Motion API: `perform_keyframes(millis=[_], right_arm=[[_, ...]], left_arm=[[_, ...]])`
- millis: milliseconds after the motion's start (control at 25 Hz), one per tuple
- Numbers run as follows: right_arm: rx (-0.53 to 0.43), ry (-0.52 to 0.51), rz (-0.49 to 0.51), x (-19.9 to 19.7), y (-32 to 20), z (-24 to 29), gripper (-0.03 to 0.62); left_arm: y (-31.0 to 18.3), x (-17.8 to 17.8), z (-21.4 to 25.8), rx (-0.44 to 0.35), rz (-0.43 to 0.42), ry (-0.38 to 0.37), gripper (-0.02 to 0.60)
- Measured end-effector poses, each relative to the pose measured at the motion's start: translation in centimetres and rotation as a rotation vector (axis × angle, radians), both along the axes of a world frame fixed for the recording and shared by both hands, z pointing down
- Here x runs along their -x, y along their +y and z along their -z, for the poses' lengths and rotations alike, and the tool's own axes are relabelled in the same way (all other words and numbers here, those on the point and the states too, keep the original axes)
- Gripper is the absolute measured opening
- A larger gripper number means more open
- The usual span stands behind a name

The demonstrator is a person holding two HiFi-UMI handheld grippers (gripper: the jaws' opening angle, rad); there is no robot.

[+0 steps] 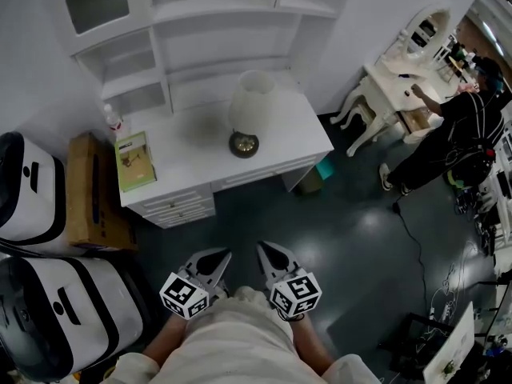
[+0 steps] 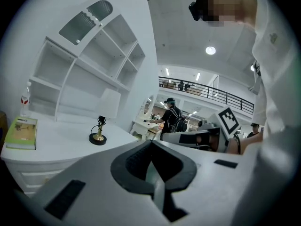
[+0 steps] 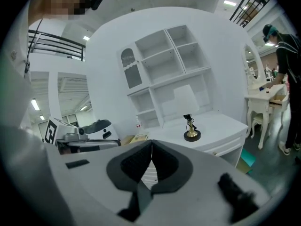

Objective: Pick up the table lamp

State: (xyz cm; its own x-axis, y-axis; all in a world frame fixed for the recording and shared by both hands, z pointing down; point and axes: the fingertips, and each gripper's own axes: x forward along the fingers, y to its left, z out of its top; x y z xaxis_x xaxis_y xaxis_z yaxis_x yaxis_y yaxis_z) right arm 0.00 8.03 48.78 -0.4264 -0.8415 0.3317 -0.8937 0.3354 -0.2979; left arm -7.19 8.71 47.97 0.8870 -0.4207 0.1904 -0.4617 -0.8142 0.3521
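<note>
The left gripper (image 1: 212, 264) and the right gripper (image 1: 274, 259) are seen with jaws pressed together and nothing held between them. The table lamp (image 1: 250, 118) is set upright on the desk (image 1: 300, 138), well ahead of both.

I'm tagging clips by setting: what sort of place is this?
Probably a furniture showroom or staged studio: a white desk with open shelving, a white-shaded brass-stemmed table lamp on it, and a white dressing table with oval mirror.

In the head view, the white-shaded table lamp (image 1: 253, 102) hides its own stem beneath the shade. Two glossy black-and-white cases (image 1: 32, 189) run off the left edge. Print on the green book (image 1: 134, 160) is too small to read.
</note>
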Motion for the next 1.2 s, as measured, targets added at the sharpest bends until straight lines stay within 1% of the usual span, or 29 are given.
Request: perform_keyframes(millis=[400, 520, 640, 840, 1200], right_arm=[[0.020, 0.012, -0.066, 1.8, -2.0, -0.8, 0.012], [0.043, 0.010, -0.072, 1.6, -2.2, -1.3, 0.012], [0.070, 0.008, -0.074, 1.2, -2.6, -2.2, 0.012], [0.090, 0.007, -0.044, 0.5, -4.2, -3.3, 0.012], [0.049, 0.007, 0.023, -2.5, -10.4, -2.1, 0.012]], left_arm=[[-3.0, 1.7, -0.1, -0.023, -0.063, -0.012, 0.006], [-3.7, 1.5, -0.3, -0.016, -0.069, -0.018, 0.006], [-4.3, 1.2, -1.5, 0.007, -0.072, -0.040, 0.006], [-5.9, 0.4, -2.1, 0.024, -0.047, -0.046, 0.006], [-10.8, -2.3, -0.6, -0.005, 0.025, -0.056, 0.007]])
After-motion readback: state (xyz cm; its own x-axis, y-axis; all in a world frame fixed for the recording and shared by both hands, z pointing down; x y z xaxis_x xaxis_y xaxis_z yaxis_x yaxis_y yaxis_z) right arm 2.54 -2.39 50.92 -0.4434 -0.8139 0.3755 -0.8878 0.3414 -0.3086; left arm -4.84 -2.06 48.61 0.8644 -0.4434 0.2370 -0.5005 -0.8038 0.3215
